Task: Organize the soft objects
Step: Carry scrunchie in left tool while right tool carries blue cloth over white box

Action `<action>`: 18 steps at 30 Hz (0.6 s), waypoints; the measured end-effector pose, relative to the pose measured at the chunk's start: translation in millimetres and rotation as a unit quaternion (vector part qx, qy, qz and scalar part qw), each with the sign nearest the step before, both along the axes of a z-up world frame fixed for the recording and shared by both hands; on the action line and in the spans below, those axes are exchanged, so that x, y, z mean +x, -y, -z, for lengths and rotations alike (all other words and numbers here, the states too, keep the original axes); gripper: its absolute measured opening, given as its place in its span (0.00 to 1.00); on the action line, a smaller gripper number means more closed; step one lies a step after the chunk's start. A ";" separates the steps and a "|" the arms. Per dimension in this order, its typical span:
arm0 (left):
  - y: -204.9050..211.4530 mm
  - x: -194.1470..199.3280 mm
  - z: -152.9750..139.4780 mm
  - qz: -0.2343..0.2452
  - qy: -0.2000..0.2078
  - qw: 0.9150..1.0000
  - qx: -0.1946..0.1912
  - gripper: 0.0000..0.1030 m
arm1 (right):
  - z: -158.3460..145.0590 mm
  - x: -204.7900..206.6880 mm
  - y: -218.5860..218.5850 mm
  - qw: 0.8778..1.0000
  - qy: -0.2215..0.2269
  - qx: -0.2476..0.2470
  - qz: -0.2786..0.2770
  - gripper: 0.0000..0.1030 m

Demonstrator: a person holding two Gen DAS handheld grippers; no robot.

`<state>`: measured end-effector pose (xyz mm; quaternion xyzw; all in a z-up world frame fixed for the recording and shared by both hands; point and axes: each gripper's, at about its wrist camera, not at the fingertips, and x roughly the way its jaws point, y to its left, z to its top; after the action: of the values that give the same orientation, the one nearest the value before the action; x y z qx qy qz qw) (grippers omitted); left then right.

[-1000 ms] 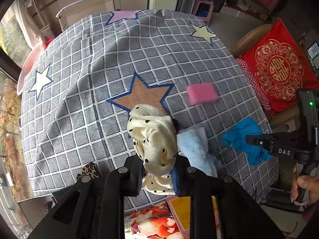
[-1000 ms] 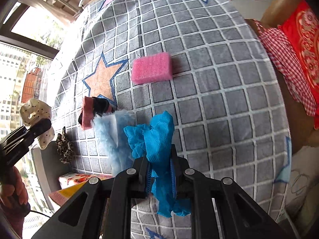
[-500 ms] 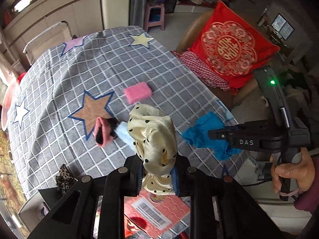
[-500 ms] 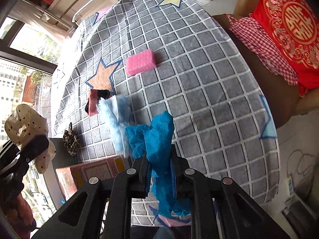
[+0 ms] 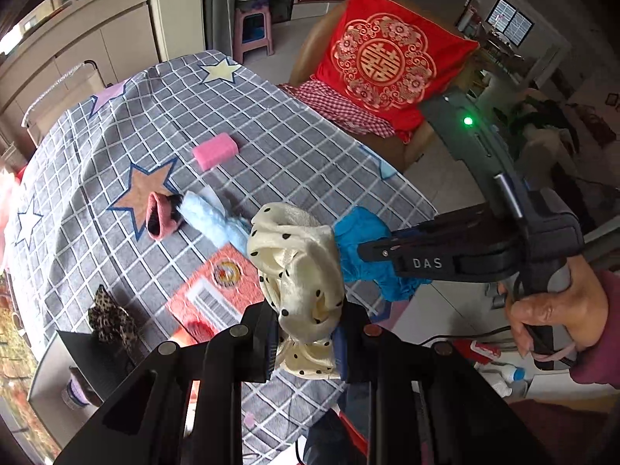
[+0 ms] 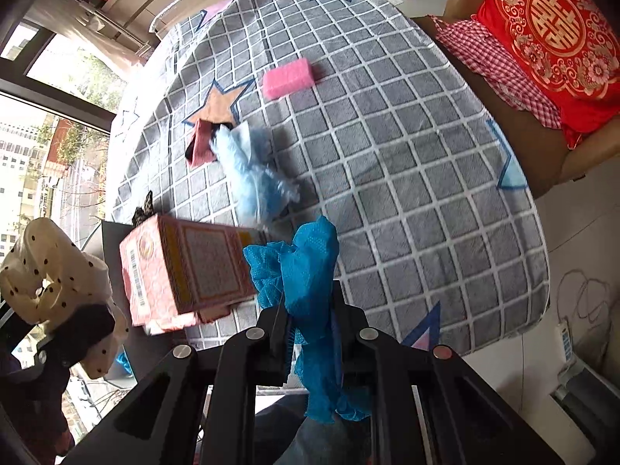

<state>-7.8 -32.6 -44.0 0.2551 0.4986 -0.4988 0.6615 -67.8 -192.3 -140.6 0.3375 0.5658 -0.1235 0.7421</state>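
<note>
The left gripper (image 5: 306,343) pinches the dotted cloth (image 5: 298,267) tight. At its 3 o'clock, the right gripper (image 6: 310,343) squeezes the blue cloth (image 6: 306,271).

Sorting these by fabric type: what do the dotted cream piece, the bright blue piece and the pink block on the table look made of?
Dotted cream piece: looks like satin, judging by its soft sheen and smooth folds.
Bright blue piece: probably thin non-woven fabric; matte, finely dimpled, crumpled.
Pink block: likely foam sponge; matte, porous-looking, holding a rectangular shape.
</note>
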 end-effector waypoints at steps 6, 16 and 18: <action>-29.9 -16.7 3.7 -0.003 0.003 1.000 0.005 0.25 | 5.0 -13.7 -33.6 1.000 -0.009 0.002 -0.019 0.16; -95.2 -9.7 18.2 -0.077 -0.007 0.997 0.026 0.25 | 9.1 -21.0 -89.1 0.998 -0.010 0.017 -0.063 0.16; -108.1 -6.8 19.5 -0.094 -0.005 0.995 0.028 0.25 | 9.0 -19.9 -100.9 0.997 -0.008 0.019 -0.073 0.16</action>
<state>-14.6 75.5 -63.5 0.2227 0.5375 -0.4215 0.6956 -87.7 -91.4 -149.6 0.3080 0.5973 -0.0609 0.7380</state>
